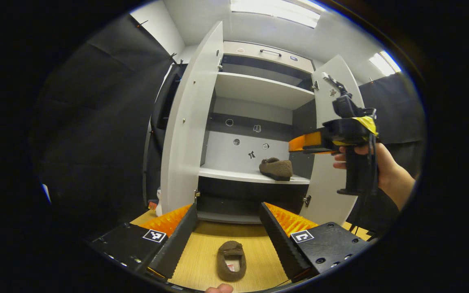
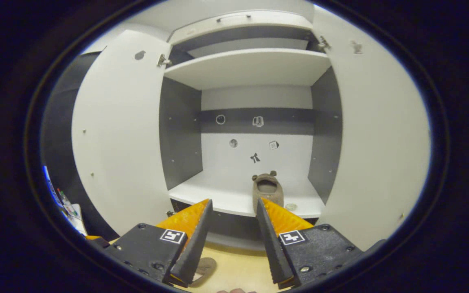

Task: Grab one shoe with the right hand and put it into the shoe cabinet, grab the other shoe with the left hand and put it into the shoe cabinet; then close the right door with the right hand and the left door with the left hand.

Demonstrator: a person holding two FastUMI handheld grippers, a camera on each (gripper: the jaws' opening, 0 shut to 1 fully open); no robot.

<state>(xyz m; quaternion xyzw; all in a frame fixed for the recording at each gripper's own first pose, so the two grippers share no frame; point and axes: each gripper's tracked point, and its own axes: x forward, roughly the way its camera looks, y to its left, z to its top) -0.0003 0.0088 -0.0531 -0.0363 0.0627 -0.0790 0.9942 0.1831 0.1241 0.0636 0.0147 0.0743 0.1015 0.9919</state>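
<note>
A brown fuzzy shoe (image 1: 276,169) lies on the right part of the white lower shelf (image 1: 226,175) of the shoe cabinet, both doors swung wide. Its mate (image 1: 231,260) lies on the wooden floor, toe toward the cabinet, just beyond and between the fingers of my left gripper (image 1: 227,206), which is open and empty. A hand holds my right gripper (image 1: 295,145) in front of the right door (image 1: 332,179), above and to the right of the shelved shoe. In the right gripper view that gripper (image 2: 233,202) is open and empty, the shelved shoe (image 2: 267,189) lying just beyond its right finger.
The left door (image 1: 189,122) and the right door (image 2: 377,142) flank the opening. An upper shelf (image 2: 246,67) sits above. A small white figure (image 1: 159,201) stands on the floor by the left door. The floor shoe's edge (image 2: 204,266) shows under the right gripper.
</note>
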